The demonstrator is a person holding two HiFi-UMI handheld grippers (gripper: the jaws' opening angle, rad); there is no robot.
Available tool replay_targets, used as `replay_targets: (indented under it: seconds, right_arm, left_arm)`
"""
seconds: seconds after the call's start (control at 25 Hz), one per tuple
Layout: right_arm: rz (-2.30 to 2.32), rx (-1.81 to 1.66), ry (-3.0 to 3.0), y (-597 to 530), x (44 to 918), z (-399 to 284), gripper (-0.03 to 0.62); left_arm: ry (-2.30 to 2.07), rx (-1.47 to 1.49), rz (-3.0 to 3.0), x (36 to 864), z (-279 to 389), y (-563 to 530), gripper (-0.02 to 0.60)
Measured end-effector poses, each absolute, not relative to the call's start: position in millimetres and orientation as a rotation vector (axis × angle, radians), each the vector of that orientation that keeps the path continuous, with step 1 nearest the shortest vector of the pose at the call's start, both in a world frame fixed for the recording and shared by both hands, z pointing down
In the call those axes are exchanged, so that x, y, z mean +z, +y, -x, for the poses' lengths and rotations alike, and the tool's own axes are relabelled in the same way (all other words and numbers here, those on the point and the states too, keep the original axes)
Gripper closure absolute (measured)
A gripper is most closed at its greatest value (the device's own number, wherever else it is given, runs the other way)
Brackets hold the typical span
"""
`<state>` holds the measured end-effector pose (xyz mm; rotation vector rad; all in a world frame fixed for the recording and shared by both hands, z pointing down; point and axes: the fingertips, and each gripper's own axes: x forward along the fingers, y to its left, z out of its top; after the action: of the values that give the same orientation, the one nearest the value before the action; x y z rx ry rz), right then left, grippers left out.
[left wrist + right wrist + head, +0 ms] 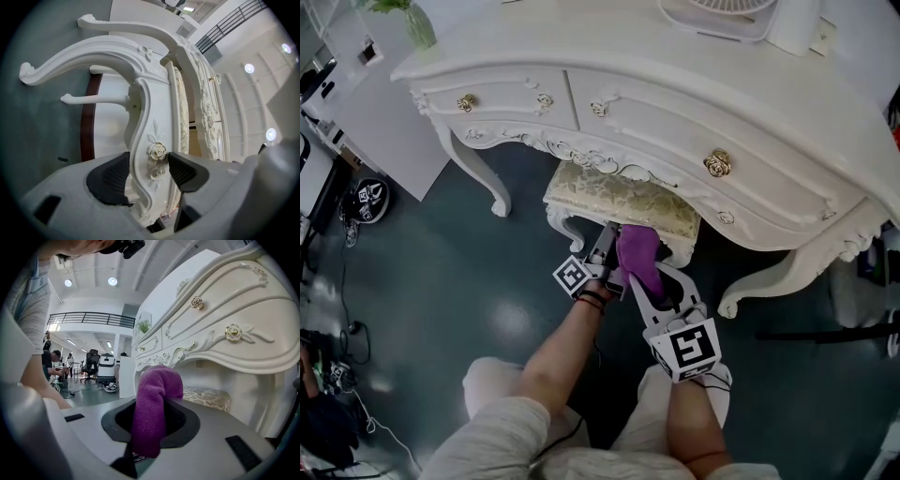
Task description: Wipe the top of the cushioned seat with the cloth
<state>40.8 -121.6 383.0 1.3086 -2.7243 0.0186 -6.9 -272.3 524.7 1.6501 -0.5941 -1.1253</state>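
Left claw [149, 171]: jaws partly spread, clamped on the white carved wooden stool frame [151, 133] at its front edge.
Right claw [151, 420]: closed on a purple terry cloth [157, 390] that stands up between the pads.
Seat: cream patterned cushioned top [619, 199], half under the white ornate dressing table [675, 84]; cloth near its front edge.

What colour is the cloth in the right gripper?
Purple. The cloth shows best in the right gripper view.
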Motion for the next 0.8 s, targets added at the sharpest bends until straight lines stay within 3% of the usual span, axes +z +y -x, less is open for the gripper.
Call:
replay_targets:
  seconds: [0.8]
  right_arm:
    - [-1.228,-0.061,-2.667,-107,360,-36,0.505]
  left_arm:
    - [-0.585,-1.078,-1.622,529,44,-173,0.316]
